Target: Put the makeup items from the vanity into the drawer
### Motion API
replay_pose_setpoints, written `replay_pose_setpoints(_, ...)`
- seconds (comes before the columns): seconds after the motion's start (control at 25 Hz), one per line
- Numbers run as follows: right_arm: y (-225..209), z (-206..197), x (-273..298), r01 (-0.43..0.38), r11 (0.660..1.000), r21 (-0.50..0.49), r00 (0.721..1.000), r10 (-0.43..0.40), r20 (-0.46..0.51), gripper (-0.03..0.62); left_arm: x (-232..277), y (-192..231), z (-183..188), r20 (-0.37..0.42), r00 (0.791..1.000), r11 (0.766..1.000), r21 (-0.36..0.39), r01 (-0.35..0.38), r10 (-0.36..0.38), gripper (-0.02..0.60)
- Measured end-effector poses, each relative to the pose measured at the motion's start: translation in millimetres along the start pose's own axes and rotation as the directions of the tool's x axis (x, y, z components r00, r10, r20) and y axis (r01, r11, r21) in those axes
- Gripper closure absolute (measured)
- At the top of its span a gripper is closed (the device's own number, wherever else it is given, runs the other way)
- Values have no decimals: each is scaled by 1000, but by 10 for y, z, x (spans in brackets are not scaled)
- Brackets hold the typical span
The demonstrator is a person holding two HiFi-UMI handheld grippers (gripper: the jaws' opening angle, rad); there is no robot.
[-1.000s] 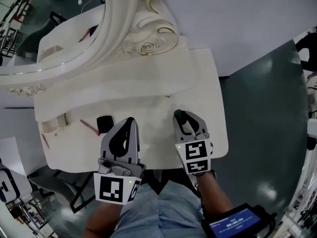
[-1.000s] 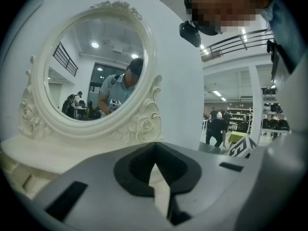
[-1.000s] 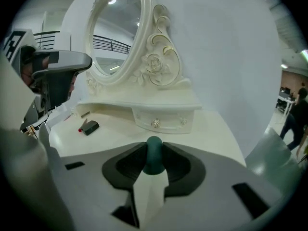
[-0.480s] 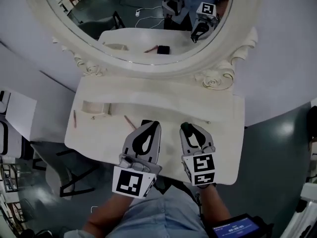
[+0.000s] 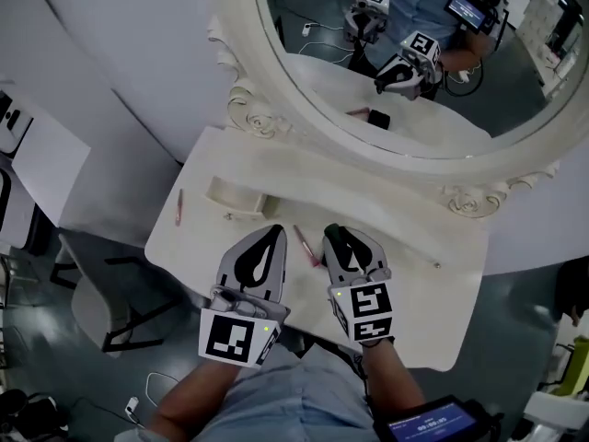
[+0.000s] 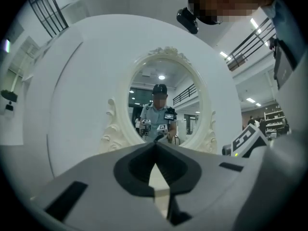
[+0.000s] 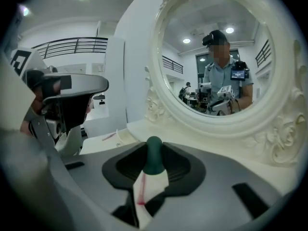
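Note:
The white vanity top [image 5: 405, 238] lies below me under an oval mirror [image 5: 414, 53]. My right gripper [image 5: 333, 236] hovers over its middle, shut on a dark green, round-ended makeup item [image 5: 338, 240]; in the right gripper view the green item [image 7: 154, 158] stands pinched between the jaws of that gripper [image 7: 154, 150]. A pink pencil [image 5: 305, 245] lies on the top between the two grippers. My left gripper [image 5: 274, 233] is beside it, tips together with nothing in them, as the left gripper view also shows [image 6: 155, 146]. A small open drawer [image 5: 235, 198] sits at the back left.
A second pink pencil [image 5: 179, 206] lies at the vanity's left end. The mirror reflects a black item [image 5: 377, 118] and both grippers. A dark chair frame [image 5: 101, 293] stands on the floor to the left. A tiny object [image 5: 437, 265] lies right of centre.
The view has swung, so the vanity now lies slanted and the mirror fills the top right. Both grippers shifted along the top; the black item is now out of direct sight. The right still grips the green item.

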State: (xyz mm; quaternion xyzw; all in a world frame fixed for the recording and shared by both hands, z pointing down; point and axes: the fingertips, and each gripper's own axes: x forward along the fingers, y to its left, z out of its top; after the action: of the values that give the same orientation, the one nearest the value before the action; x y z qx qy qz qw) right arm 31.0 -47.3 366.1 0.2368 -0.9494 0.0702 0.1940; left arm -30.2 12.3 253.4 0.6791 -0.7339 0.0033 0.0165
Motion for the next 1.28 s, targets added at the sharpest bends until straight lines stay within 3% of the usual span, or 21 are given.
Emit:
replay_pose_setpoints(0.28, 743, 380, 866, -99, 994, -42, 995, 99, -4, 493, -91, 1065, -68, -22, 997, 997, -9, -74, 74, 583)
replay_pose_setpoints(0.6, 1313, 264, 1644, -177, 981, -77, 981, 169, -95, 491, -148, 1907, -326, -82, 987, 989, -48, -143, 139, 583)
replay_pose_setpoints(0.88, 1444, 80, 1879, -178, 981, -76, 970, 162, -181, 489, -175, 2217, -556, -129, 981, 982, -96, -161, 148, 583)
replay_pose_setpoints(1.28, 1443, 74, 1953, -158, 985, -74, 972, 141, -188, 405, -104, 2308, -609, -136, 983, 983, -122, -136, 119, 583)
